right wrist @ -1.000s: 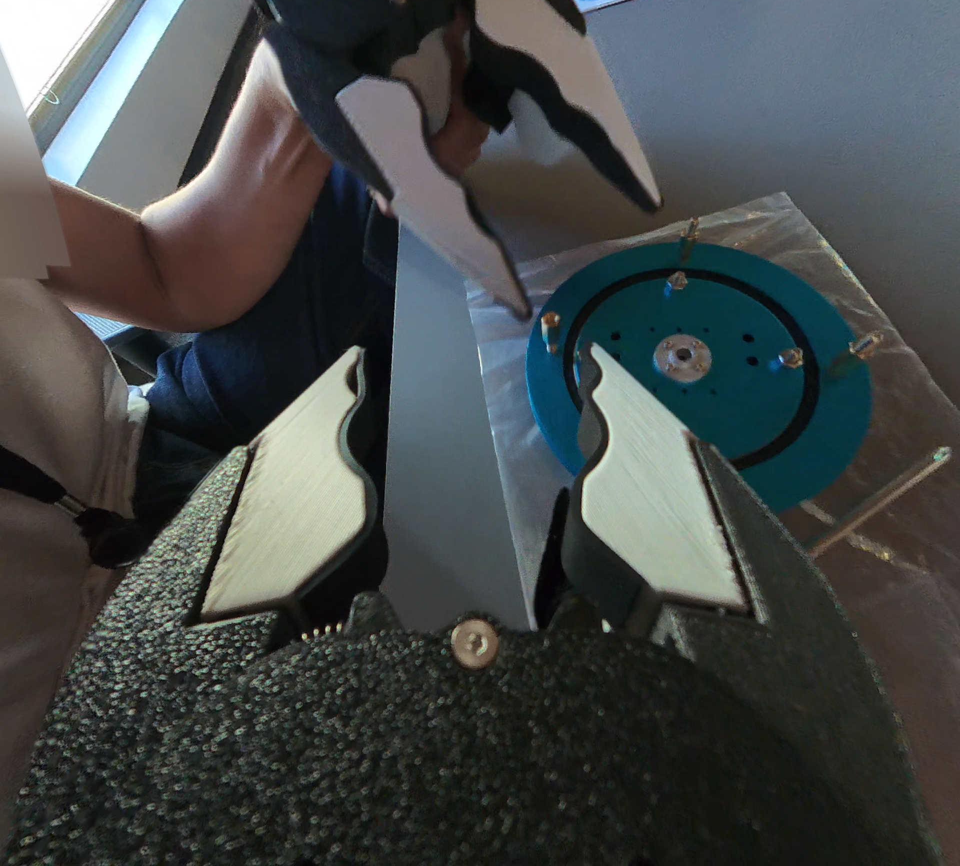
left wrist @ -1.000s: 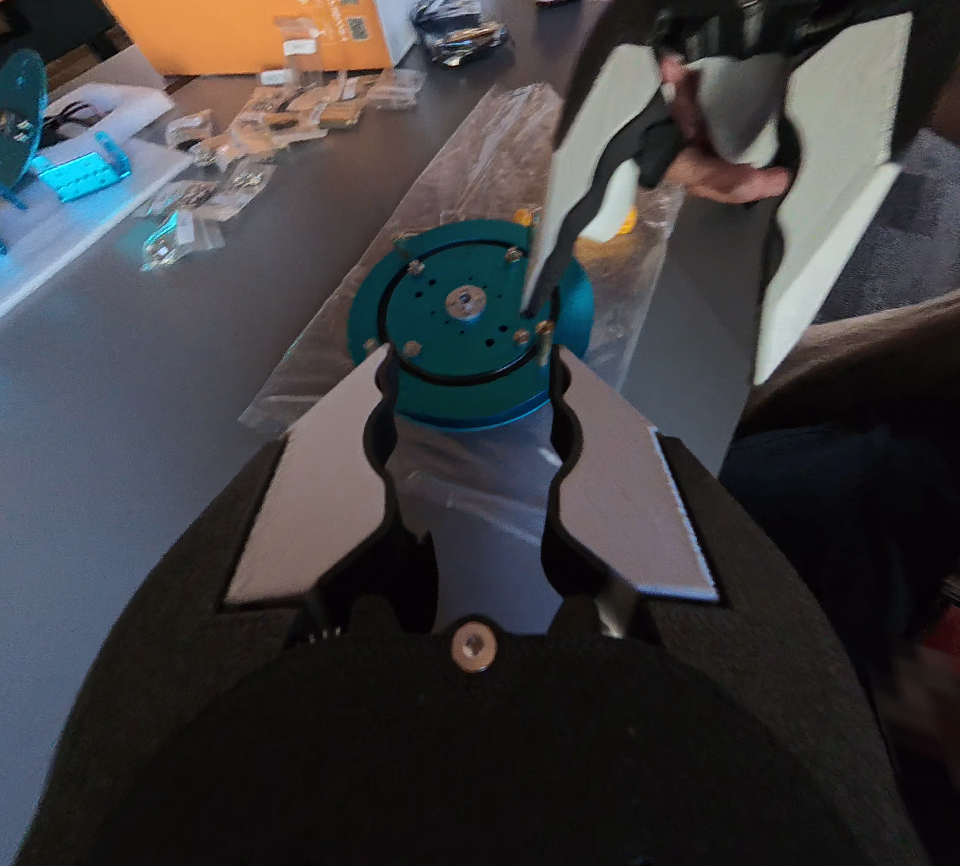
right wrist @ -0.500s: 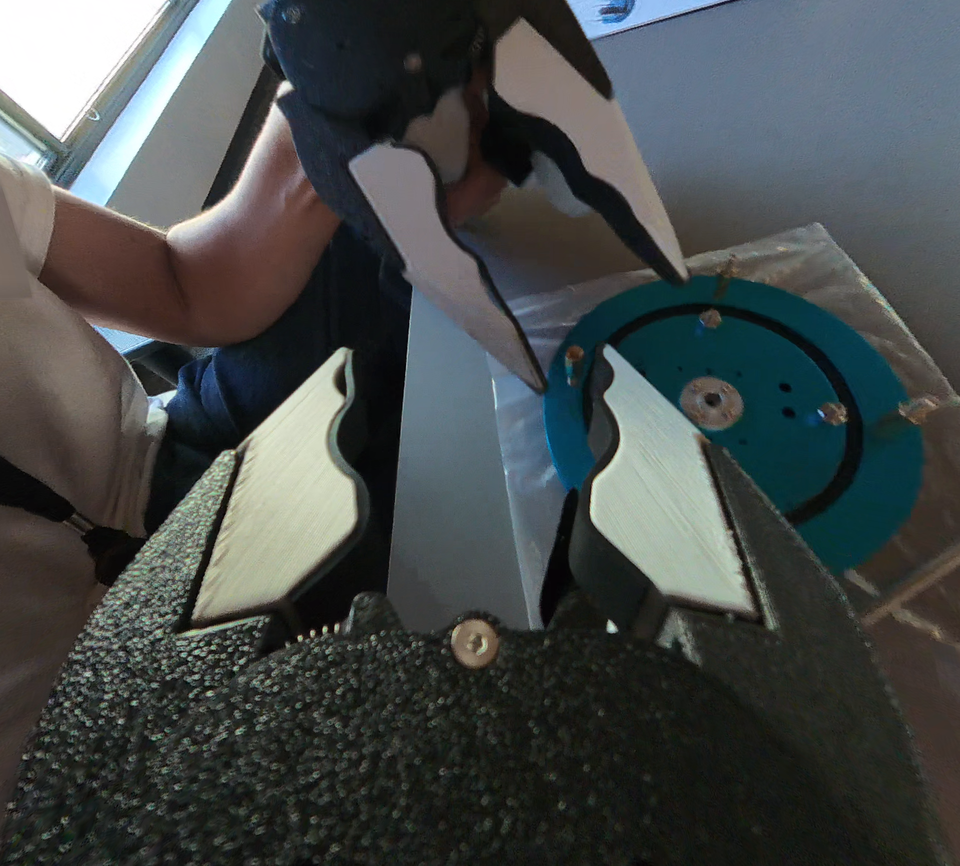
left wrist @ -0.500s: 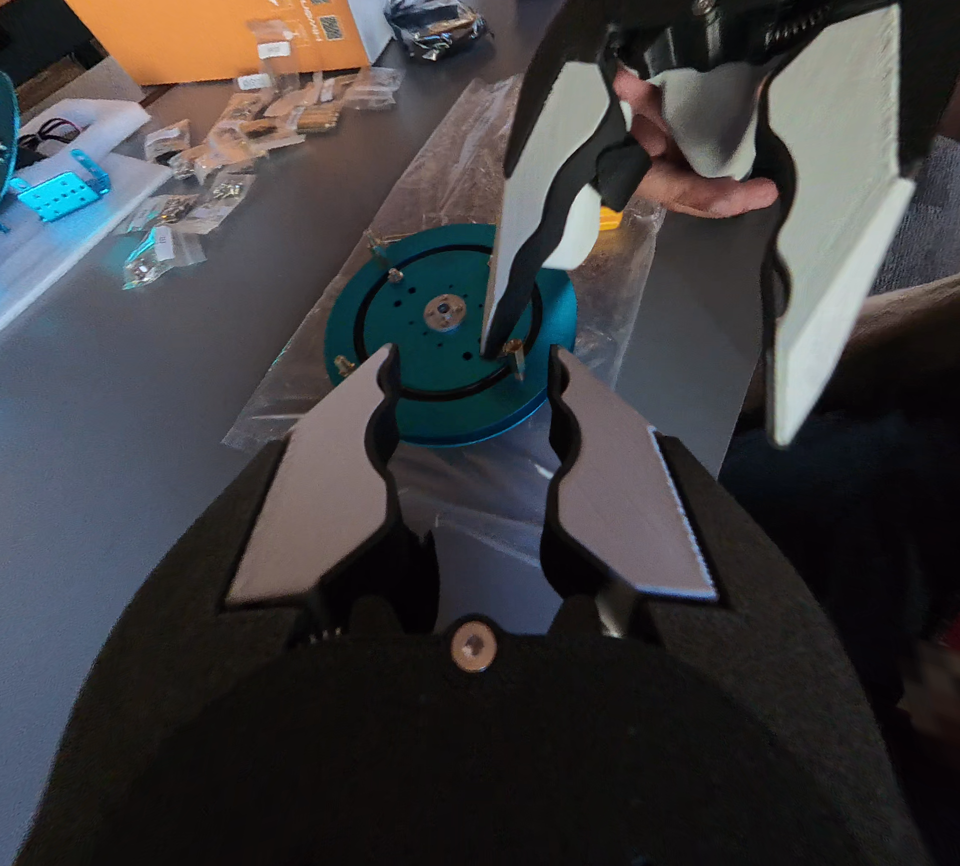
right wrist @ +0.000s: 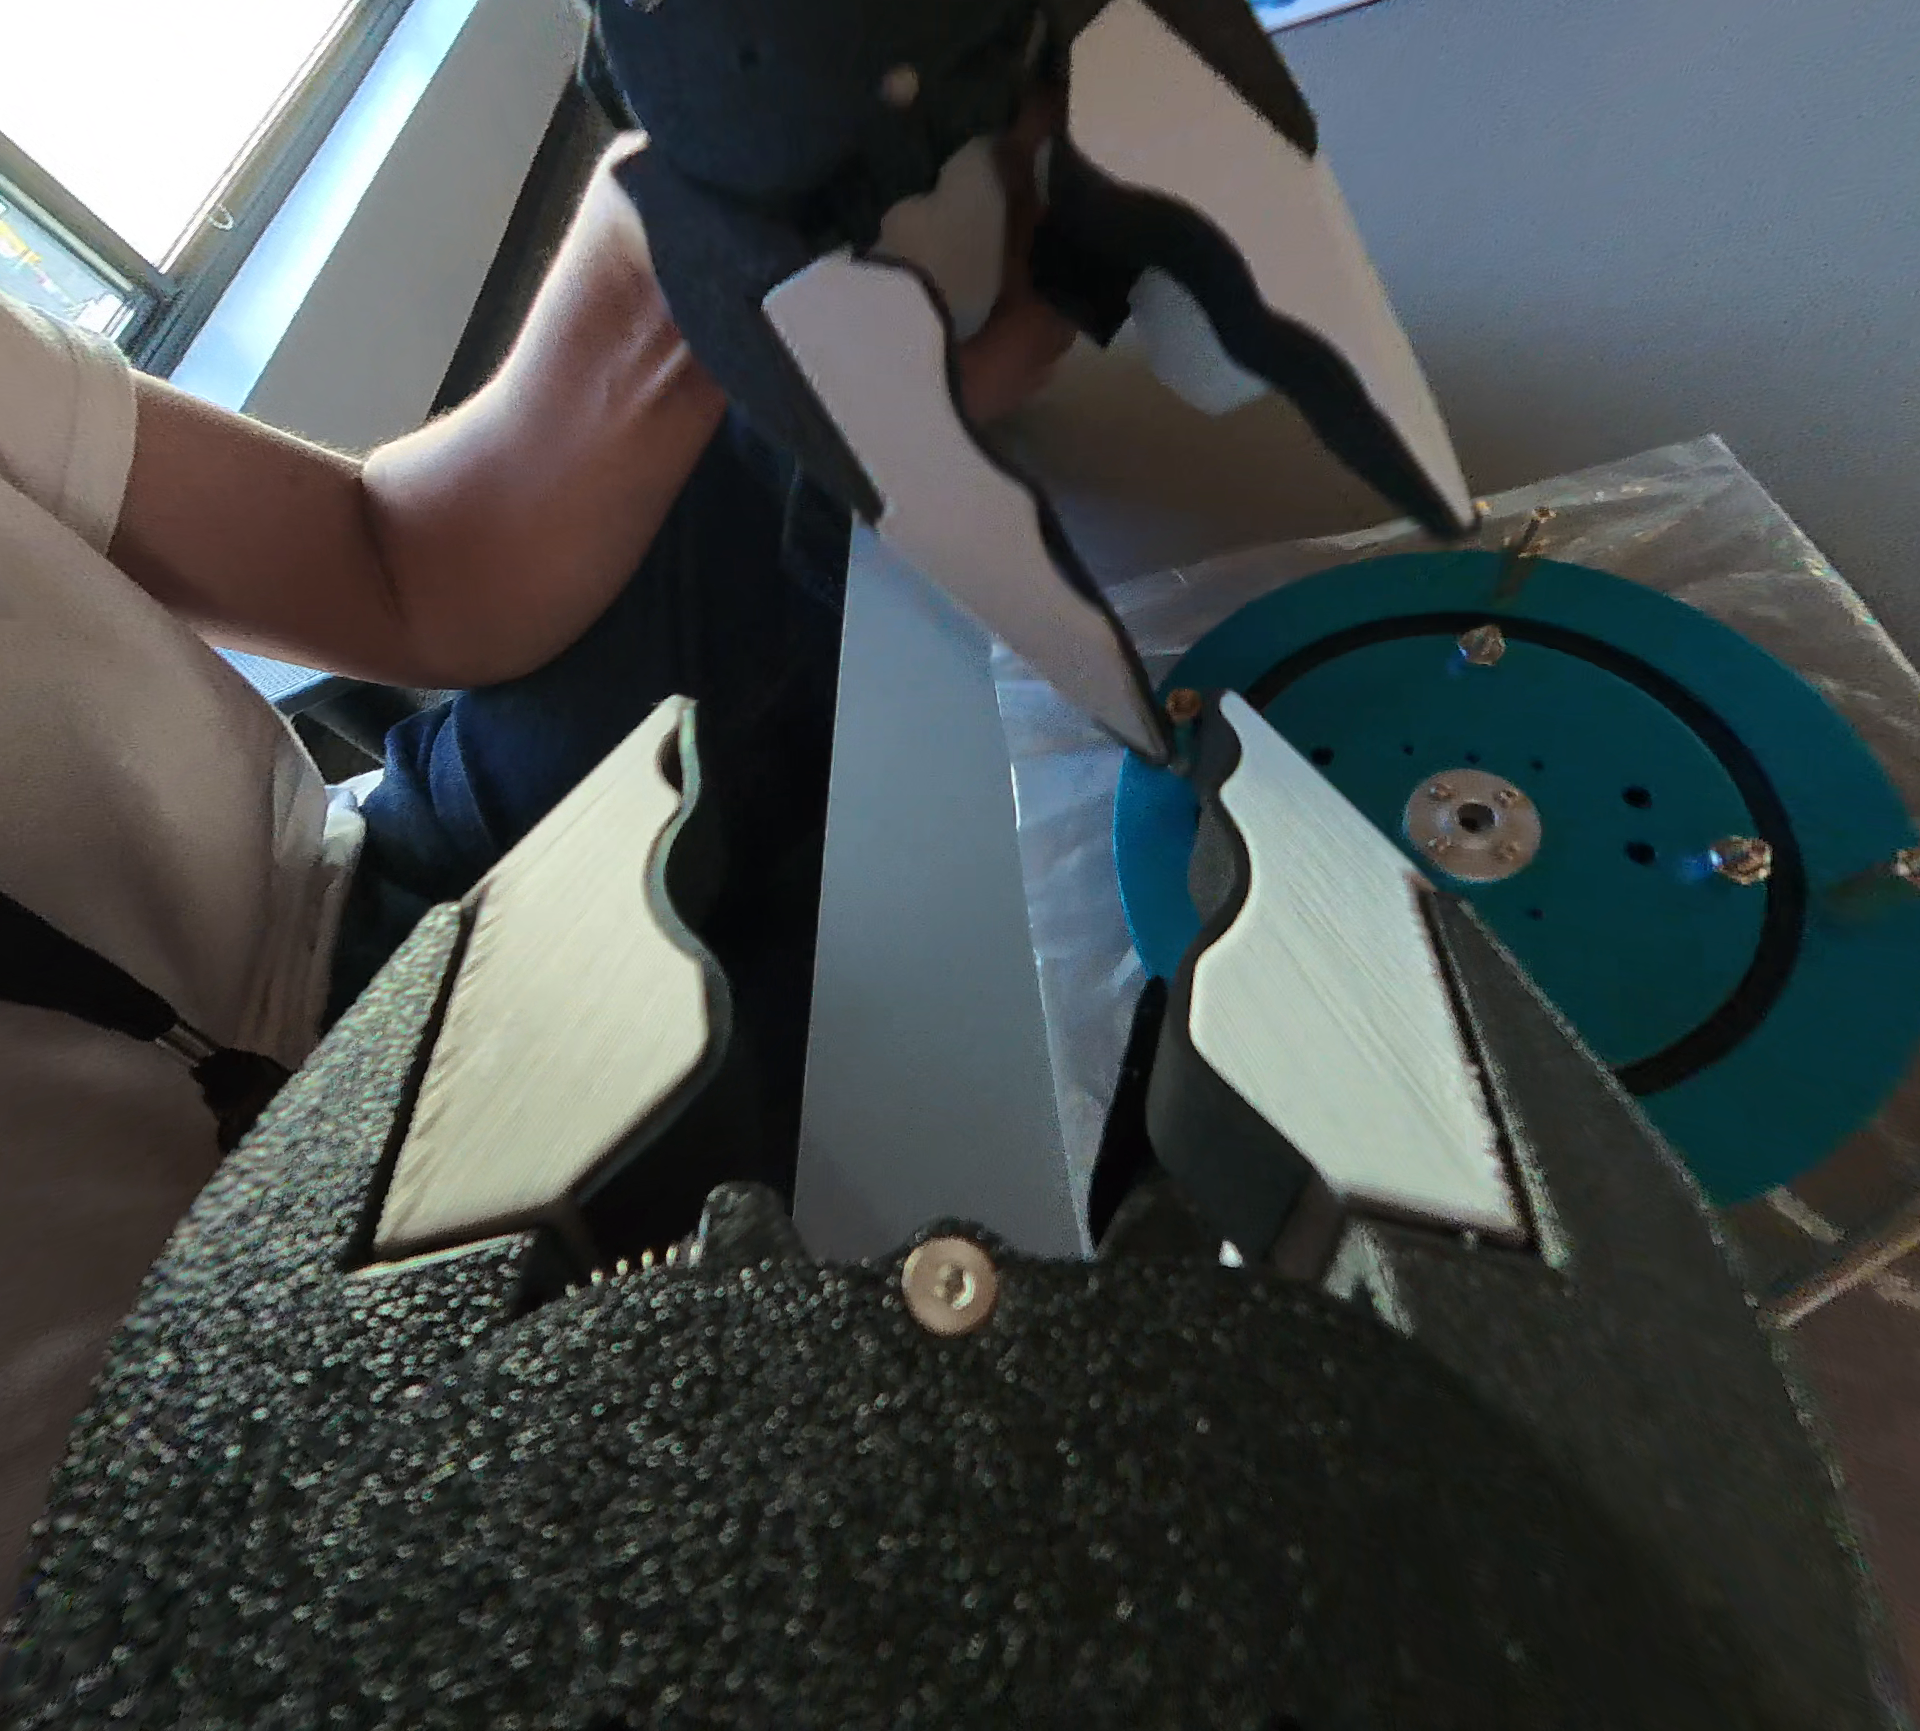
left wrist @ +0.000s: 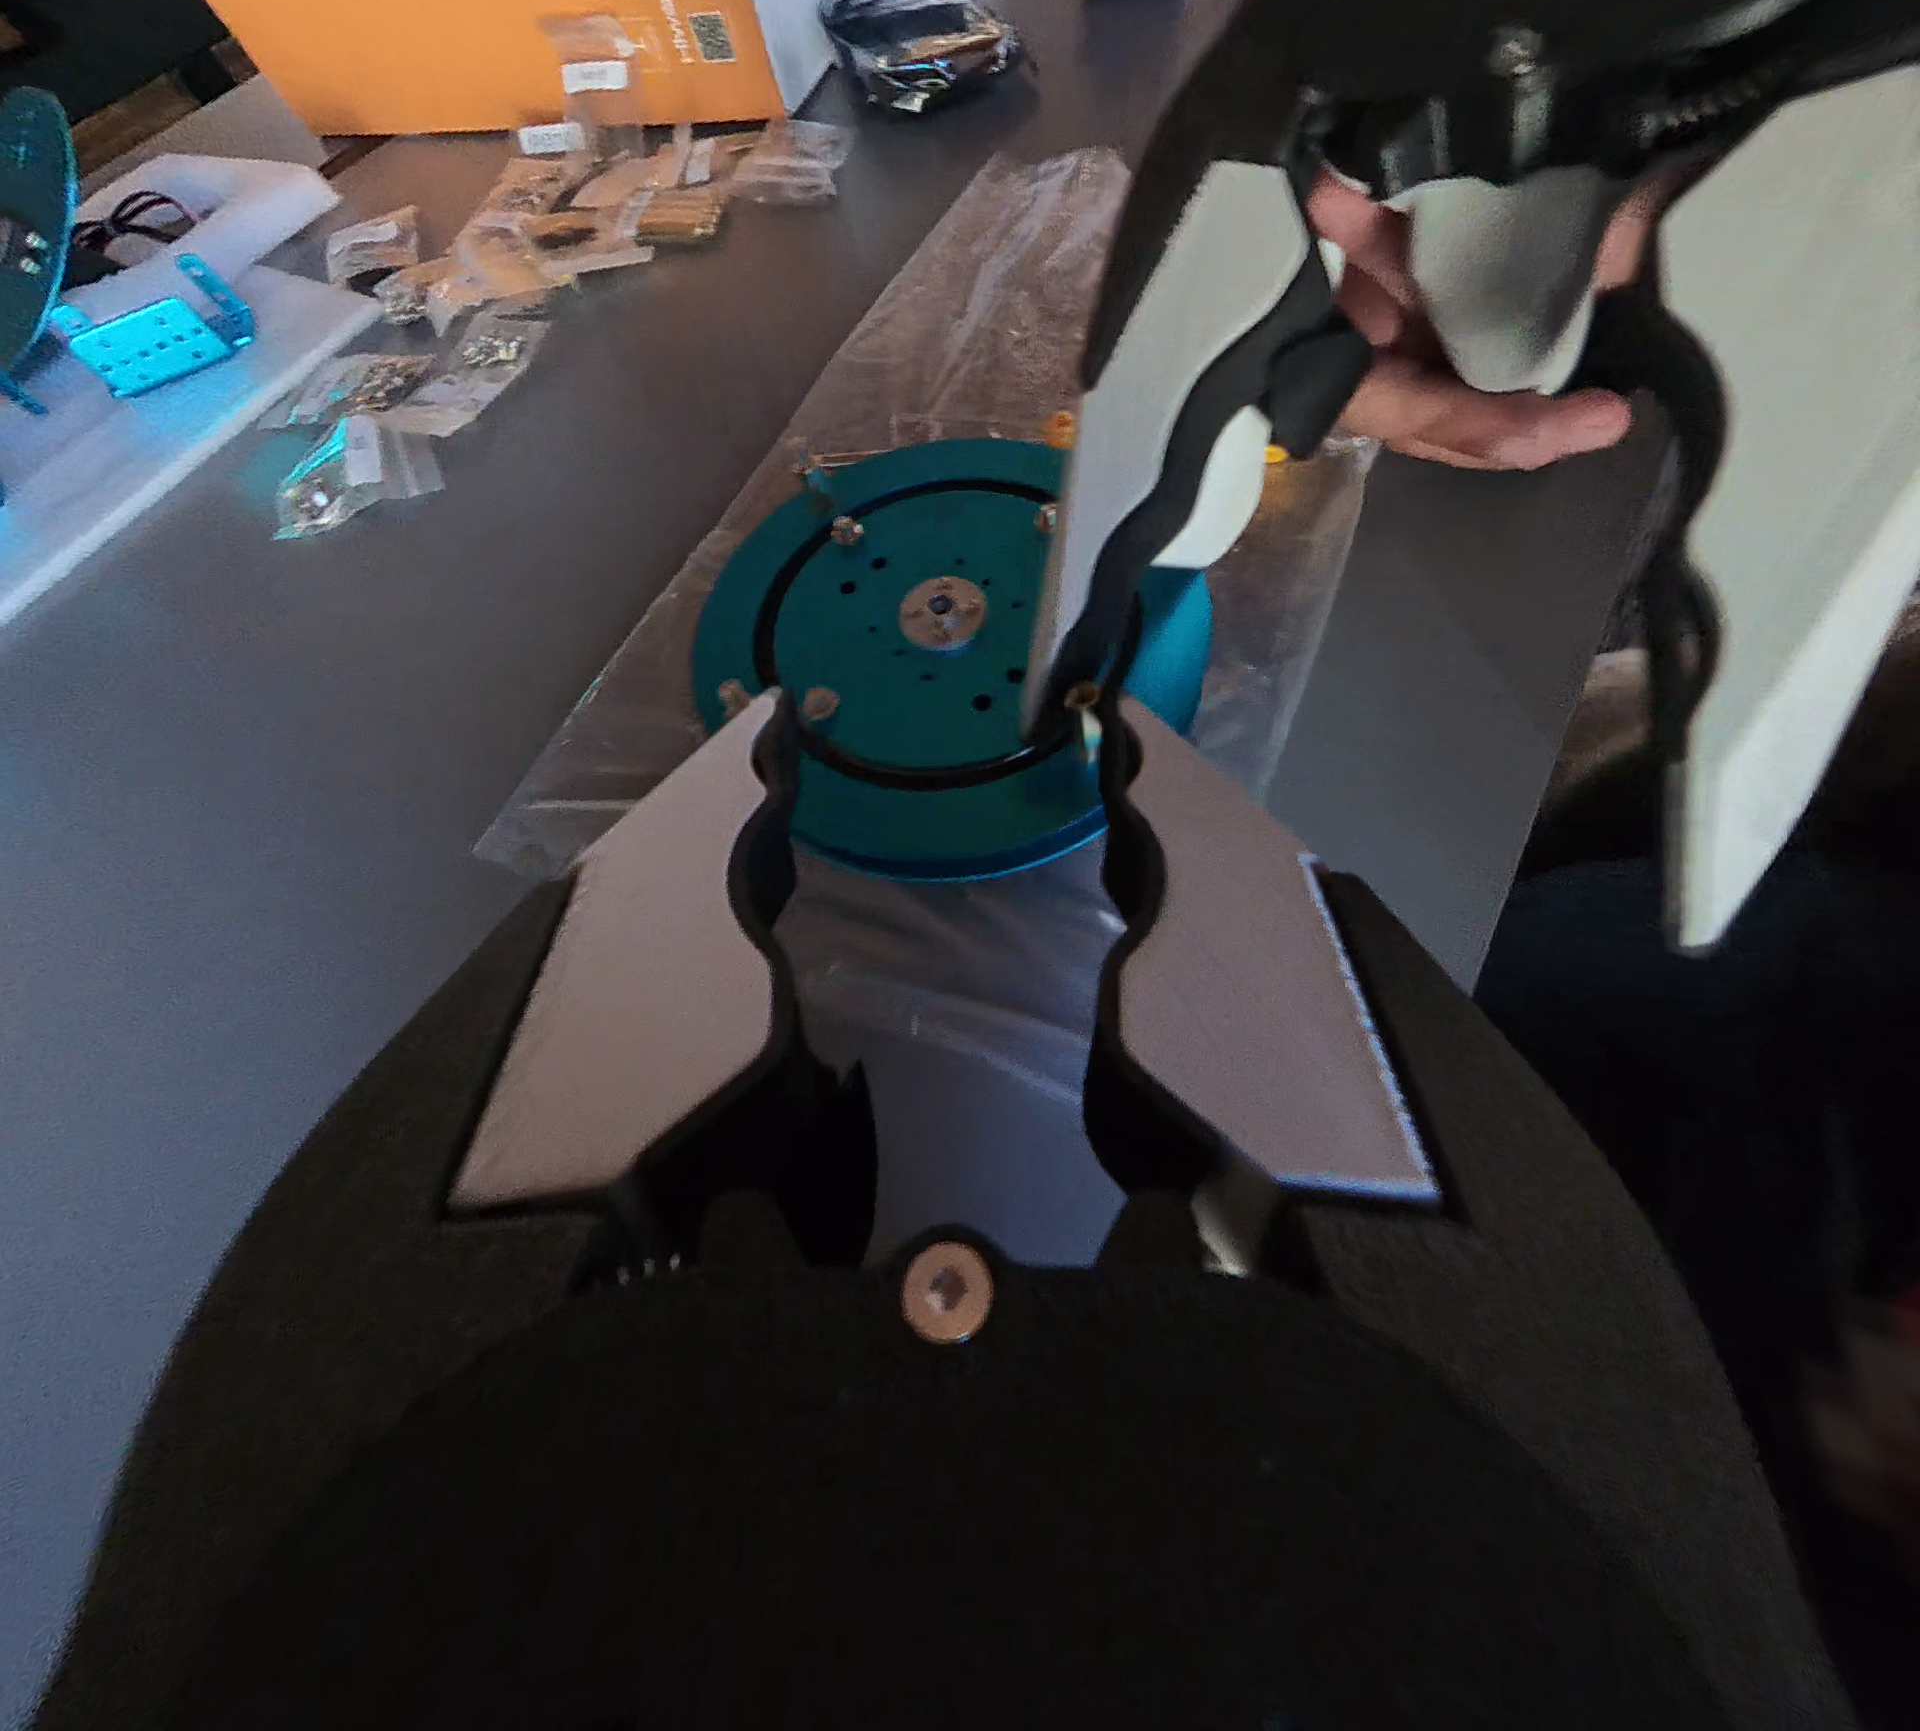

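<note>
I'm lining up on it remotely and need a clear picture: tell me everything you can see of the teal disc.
The teal disc is a round, flat, metal-looking plate lying face up on a clear plastic bag on the grey table. A black ring groove circles its top, with a silver hub at the centre, small holes around it and several brass standoffs standing up. The left gripper is open over its near edge; one of the right gripper's fingers comes down beside a standoff near the groove.
</note>
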